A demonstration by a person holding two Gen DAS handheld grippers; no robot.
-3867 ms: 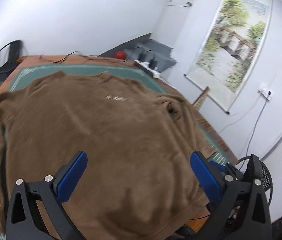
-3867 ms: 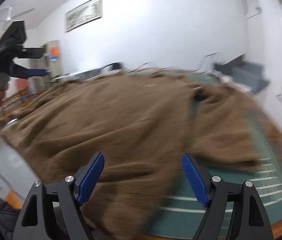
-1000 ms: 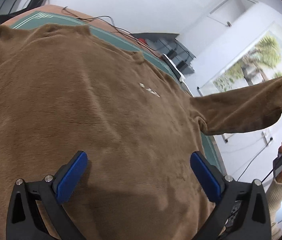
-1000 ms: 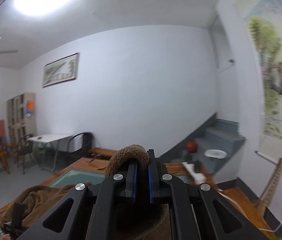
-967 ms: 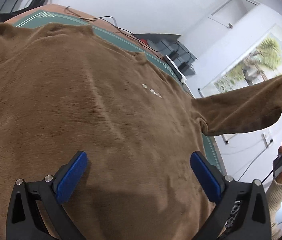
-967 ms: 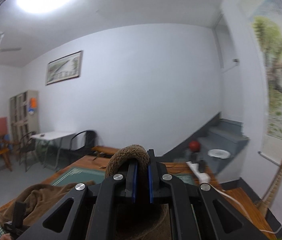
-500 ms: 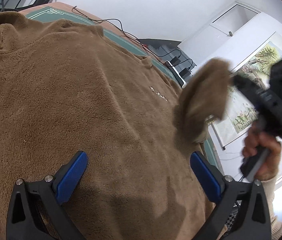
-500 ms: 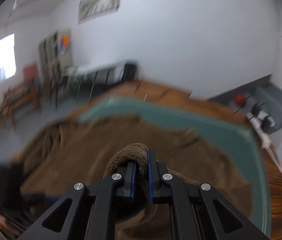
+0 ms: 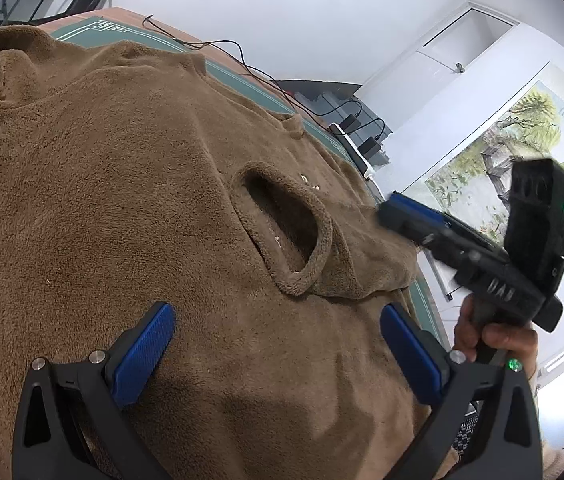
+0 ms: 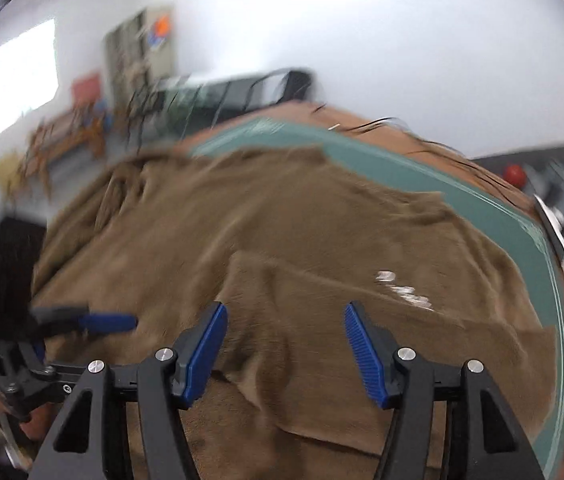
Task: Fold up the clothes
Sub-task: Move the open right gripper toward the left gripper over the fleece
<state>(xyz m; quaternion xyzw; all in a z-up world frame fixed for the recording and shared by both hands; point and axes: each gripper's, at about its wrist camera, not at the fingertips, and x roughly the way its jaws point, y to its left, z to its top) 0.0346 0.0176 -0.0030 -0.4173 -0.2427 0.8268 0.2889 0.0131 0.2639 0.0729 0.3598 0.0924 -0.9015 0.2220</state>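
Left wrist view: brown fleece sweater [image 9: 121, 200] spread over the green mat [image 9: 241, 76] on the wooden table [image 9: 121, 14]. Left gripper [image 9: 277, 356] hovers over the lower body of the garment, jaws wide apart, nothing between them. Sleeve [image 9: 302, 236] lies folded across the chest, its cuff opening facing the camera. Right gripper [image 9: 406, 216] sits just above the sleeve, held by a hand [image 9: 494, 340]. Black cables [image 9: 241, 60], power strip [image 9: 356, 152] and a landscape scroll [image 9: 514, 148] beyond.

Right wrist view, blurred: right gripper [image 10: 286, 344] jaws opening, sleeve [image 10: 322, 320] lying below them, not pinched. Left gripper [image 10: 81, 326] at left edge. Red ball [image 10: 516, 174] on grey shelving, chairs [image 10: 241, 92] behind.
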